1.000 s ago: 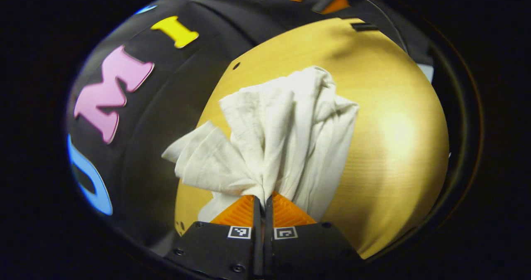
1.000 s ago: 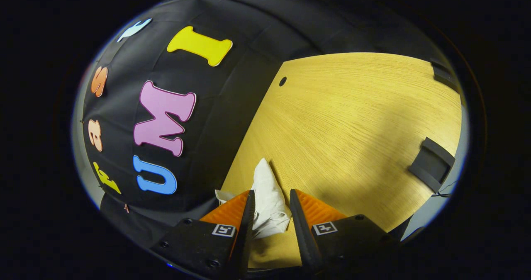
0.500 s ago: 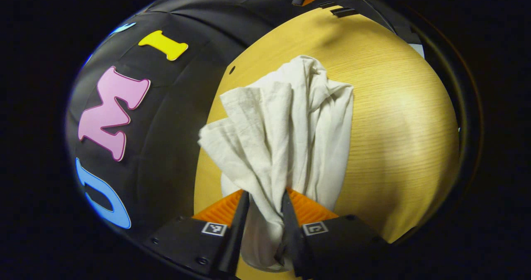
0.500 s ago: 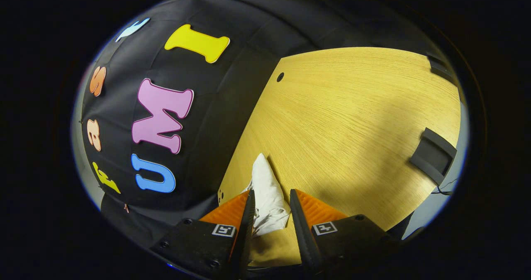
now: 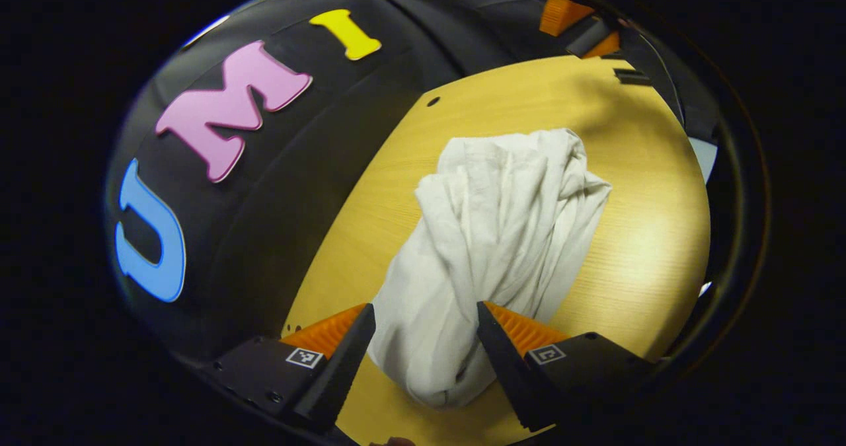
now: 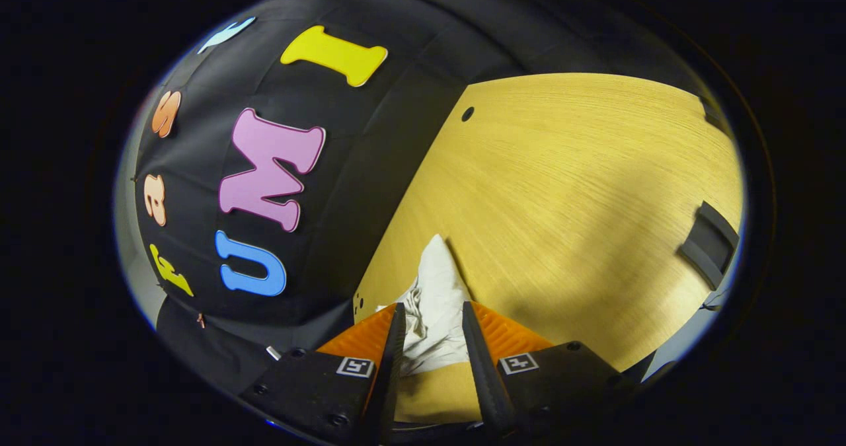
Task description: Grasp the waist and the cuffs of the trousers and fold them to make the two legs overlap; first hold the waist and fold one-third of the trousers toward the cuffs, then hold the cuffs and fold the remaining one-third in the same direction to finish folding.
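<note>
The white trousers (image 5: 502,234) lie bunched in a rumpled heap on the wooden table (image 5: 648,248). My left gripper (image 5: 425,306) is open, its jaws standing wide on either side of the heap's near end and not pressing it. The right gripper (image 5: 581,26) shows far off beyond the heap's other end, with no cloth reaching up to it. In the right gripper view, my right gripper (image 6: 431,306) has its fingers apart, and a peaked fold of the trousers (image 6: 436,281) resting on the table (image 6: 562,182) shows between them.
The black cloth wall runs along the table's left side in both views. A black clip (image 6: 708,251) sits on the table's right edge, and another clip (image 5: 631,76) at the far edge. A small hole (image 6: 467,113) marks the tabletop near the wall.
My left gripper was shut on the trousers, then opened and let them drop into a heap on the table. The right gripper's finger gap has stayed the same.
</note>
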`<state>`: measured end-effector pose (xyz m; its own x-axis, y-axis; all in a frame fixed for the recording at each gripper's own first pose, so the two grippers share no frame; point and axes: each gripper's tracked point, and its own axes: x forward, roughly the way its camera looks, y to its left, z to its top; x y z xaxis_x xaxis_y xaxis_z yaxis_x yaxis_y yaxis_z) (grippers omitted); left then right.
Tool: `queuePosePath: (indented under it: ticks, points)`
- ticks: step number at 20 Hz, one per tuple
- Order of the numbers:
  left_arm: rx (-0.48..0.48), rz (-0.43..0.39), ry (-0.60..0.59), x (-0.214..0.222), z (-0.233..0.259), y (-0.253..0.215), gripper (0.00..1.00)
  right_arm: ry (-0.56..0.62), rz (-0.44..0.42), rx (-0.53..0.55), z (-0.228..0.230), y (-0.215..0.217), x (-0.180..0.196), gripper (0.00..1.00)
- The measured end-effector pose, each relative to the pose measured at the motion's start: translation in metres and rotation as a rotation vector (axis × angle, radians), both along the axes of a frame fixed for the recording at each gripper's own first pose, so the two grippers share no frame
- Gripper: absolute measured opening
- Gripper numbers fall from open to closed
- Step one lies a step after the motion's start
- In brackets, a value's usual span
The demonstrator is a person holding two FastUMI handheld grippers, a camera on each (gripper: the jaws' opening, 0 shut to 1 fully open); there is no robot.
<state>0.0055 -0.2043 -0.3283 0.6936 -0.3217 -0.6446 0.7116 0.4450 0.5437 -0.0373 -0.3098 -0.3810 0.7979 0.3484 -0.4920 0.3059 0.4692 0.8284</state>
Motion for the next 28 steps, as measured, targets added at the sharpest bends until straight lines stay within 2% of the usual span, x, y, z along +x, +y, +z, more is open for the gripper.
queuePosePath:
  ticks: [1, 4, 7, 13, 17, 20, 28]
  points:
    - [-0.033, 0.038, 0.004, 0.001, 0.008, 0.006, 0.96, -0.016, 0.021, -0.001, 0.007, 0.007, 0.004, 0.58]
    - [-0.134, 0.125, 0.003, 0.002, 0.036, 0.021, 0.96, -0.057, 0.078, -0.011, 0.025, 0.027, 0.017, 0.60]
    - [-0.243, 0.204, 0.004, 0.001, 0.065, 0.032, 0.96, -0.098, 0.102, -0.016, 0.048, 0.041, 0.030, 0.70]
    - [-0.440, 0.372, 0.019, 0.004, 0.114, 0.056, 0.96, -0.180, 0.082, -0.064, 0.091, 0.045, 0.061, 0.71]
    - [-0.599, 0.483, 0.064, 0.000, 0.140, 0.062, 0.97, -0.216, 0.103, -0.106, 0.108, 0.051, 0.074, 0.71]
    - [-0.635, 0.524, 0.072, -0.004, 0.145, 0.067, 0.97, -0.220, 0.126, -0.123, 0.109, 0.060, 0.075, 0.71]
    - [-0.605, 0.533, 0.101, -0.022, 0.149, 0.064, 0.97, -0.224, 0.168, -0.157, 0.110, 0.069, 0.080, 0.71]
